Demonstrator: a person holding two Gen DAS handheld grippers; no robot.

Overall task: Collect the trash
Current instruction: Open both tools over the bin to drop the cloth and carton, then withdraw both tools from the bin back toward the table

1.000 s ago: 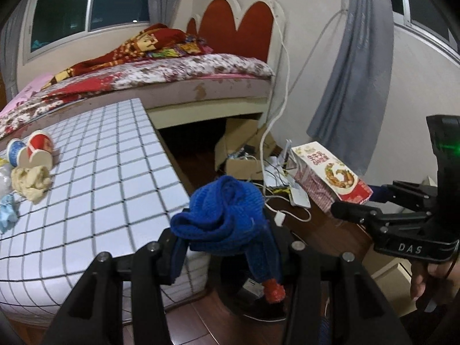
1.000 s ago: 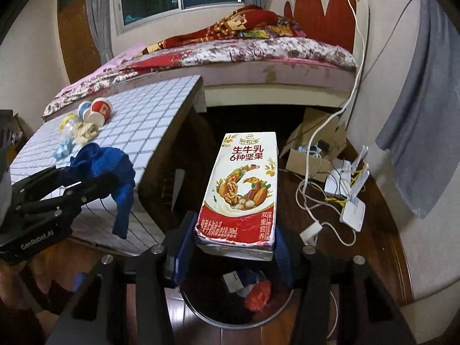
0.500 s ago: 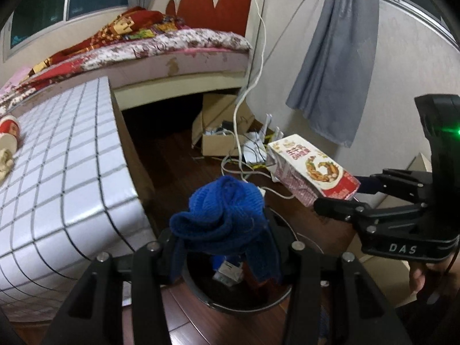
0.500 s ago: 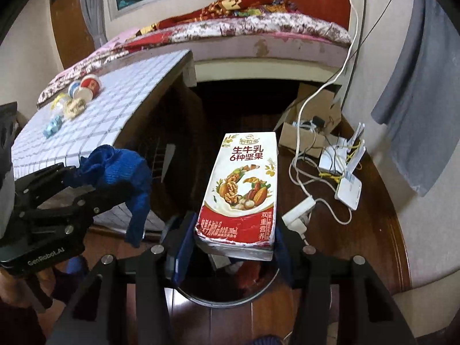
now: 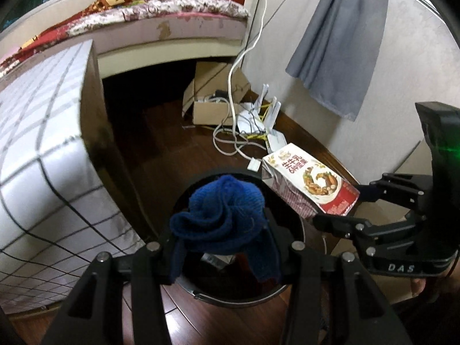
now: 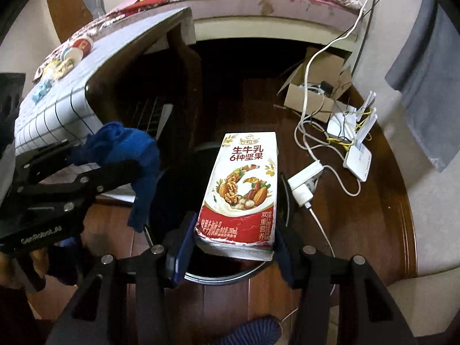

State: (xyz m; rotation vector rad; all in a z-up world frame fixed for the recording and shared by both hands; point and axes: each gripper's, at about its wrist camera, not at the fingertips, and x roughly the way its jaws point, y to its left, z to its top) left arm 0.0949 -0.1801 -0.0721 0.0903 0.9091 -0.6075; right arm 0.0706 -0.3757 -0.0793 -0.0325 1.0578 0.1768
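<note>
The left gripper is clenched on 1 crumpled blue cloth, which bulges up between its 2 fingers and hangs down over both sides. The cloth sits directly above the open mouth of 1 round black bin on the dark wooden floor. In the right wrist view the same cloth drapes from the left gripper at the left, over the bin's near-left rim.

The right gripper grasps 1 milk carton, white above and red below with nuts printed on it; its 2 blue pads press the carton's lower sides, and the carton points away from the camera, over the bin. From the left wrist view the carton lies tilted just right of the bin's rim, held in the right gripper.

Some scraps lie inside the bin; they are too dark to count. Beyond it stand 1 cardboard box, 1 tangle of white cables and 1 tiled table. On the table's far end 2 cups lie among a few small scraps.
</note>
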